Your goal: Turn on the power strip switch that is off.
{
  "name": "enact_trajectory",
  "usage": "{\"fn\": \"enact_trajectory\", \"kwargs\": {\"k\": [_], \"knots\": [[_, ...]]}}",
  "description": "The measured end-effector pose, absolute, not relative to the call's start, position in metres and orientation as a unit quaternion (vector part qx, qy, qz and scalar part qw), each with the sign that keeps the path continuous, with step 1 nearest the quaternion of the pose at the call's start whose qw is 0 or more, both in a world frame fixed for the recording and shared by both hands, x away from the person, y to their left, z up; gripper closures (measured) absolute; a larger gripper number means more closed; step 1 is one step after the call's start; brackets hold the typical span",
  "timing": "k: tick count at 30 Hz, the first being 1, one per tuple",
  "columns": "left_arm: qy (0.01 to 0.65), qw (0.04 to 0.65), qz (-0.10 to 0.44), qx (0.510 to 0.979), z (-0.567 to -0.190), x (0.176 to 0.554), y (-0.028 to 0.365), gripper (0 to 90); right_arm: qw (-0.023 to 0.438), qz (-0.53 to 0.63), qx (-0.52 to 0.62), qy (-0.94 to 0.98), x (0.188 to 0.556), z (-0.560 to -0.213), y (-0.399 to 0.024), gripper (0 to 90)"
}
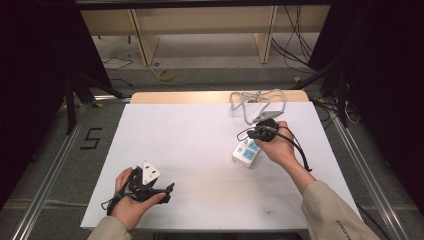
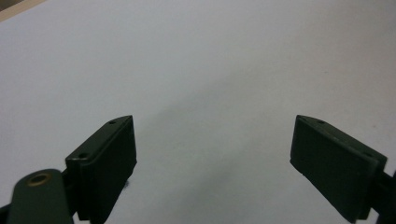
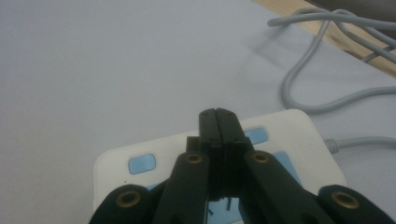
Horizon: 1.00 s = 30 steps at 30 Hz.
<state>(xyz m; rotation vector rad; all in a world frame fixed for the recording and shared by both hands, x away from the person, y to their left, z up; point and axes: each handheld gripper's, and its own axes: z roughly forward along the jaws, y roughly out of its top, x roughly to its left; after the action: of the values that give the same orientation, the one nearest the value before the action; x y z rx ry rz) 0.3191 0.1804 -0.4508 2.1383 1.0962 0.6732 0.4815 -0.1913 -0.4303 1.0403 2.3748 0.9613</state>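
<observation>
1. Jaws of the left gripper (image 2: 212, 154) stand wide apart with nothing between them, over the bare white sheet (image 2: 196, 56).
2. Jaws of the right gripper (image 3: 217, 122) are pressed flat together, holding nothing that can be seen, and hang just above the power strip (image 3: 140, 163).
3. From the high view, the left gripper (image 1: 167, 191) lies low in the left hand (image 1: 131, 200) near the table's front edge, a grey plate on top.
4. From the same view, the right hand (image 1: 280, 147) holds the right gripper (image 1: 256, 135) over the far end of the strip (image 1: 245, 154), at the sheet's right middle.
5. Its grey cord (image 1: 260, 102) loops toward the table's far wooden edge (image 1: 180, 97).
6. The two grippers are well apart.
</observation>
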Motion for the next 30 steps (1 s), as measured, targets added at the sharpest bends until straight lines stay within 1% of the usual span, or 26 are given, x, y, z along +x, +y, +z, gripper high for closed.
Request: {"fn": "enact_trajectory", "kwargs": {"k": [17, 30], "knots": [[0.415, 0.318, 0.256, 0.813, -0.451, 0.319, 0.180, 14.1, 0.178, 0.329, 0.370, 0.851, 0.488, -0.436, -0.184, 90.0], [0.415, 0.320, 0.255, 0.813, -0.451, 0.319, 0.180, 14.1, 0.162, 0.308, 0.375, 0.859, 0.496, -0.435, -0.180, 90.0]]}}
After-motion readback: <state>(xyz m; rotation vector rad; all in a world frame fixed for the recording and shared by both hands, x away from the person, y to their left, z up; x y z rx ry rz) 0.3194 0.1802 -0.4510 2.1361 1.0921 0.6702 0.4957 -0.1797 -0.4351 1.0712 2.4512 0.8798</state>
